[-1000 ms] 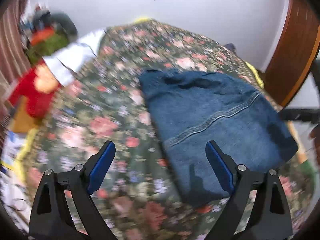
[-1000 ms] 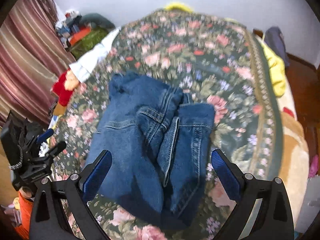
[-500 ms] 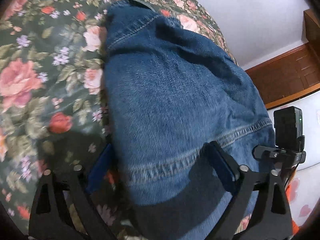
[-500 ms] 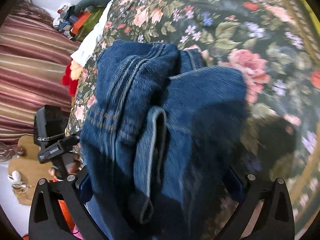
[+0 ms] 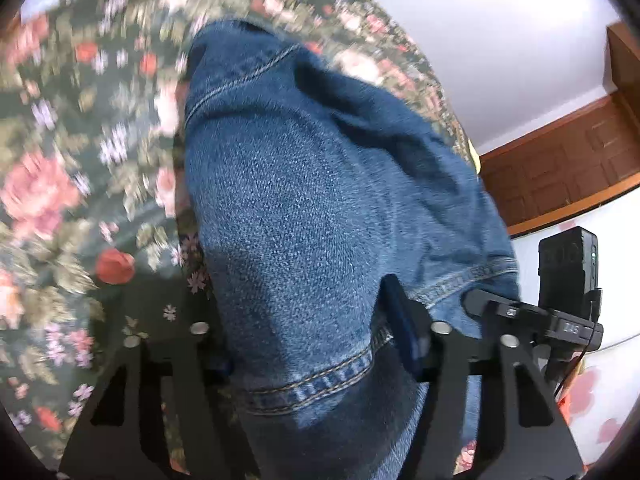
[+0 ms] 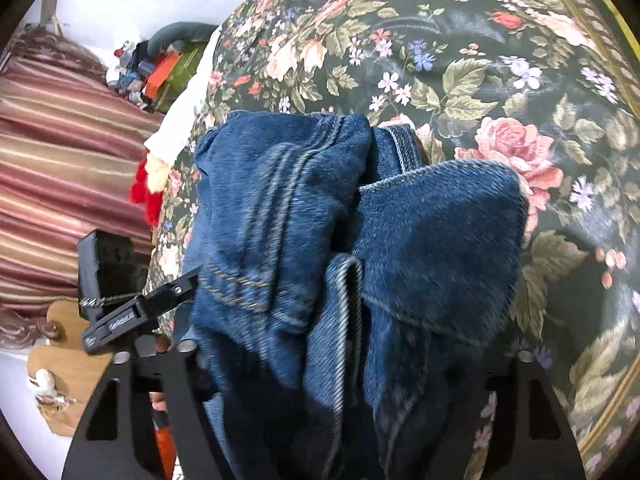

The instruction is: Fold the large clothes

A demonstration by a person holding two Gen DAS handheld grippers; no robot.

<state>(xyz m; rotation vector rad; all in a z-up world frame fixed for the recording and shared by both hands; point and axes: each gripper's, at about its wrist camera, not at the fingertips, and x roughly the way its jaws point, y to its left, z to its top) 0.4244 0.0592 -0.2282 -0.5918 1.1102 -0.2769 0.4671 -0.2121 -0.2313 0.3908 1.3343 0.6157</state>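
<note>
Denim fills the space between both pairs of my fingers. My left gripper (image 5: pixel 316 344) has just been closing and now pinches the hemmed edge of the folded jeans (image 5: pixel 320 200), its right pad sunk into the fabric. My right gripper (image 6: pixel 344 364) has likewise been closing and clamps the thick bundle of folds, its pads buried in the cloth. Ahead of both, the jeans' far end lies on the floral bedspread (image 6: pixel 500 60).

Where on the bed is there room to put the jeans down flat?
Right of the jeans, the flowery bedspread lies bare out to its border, and beyond the jeans too. The curtain side is crowded: a white cloth, something red, piled clutter.
</note>
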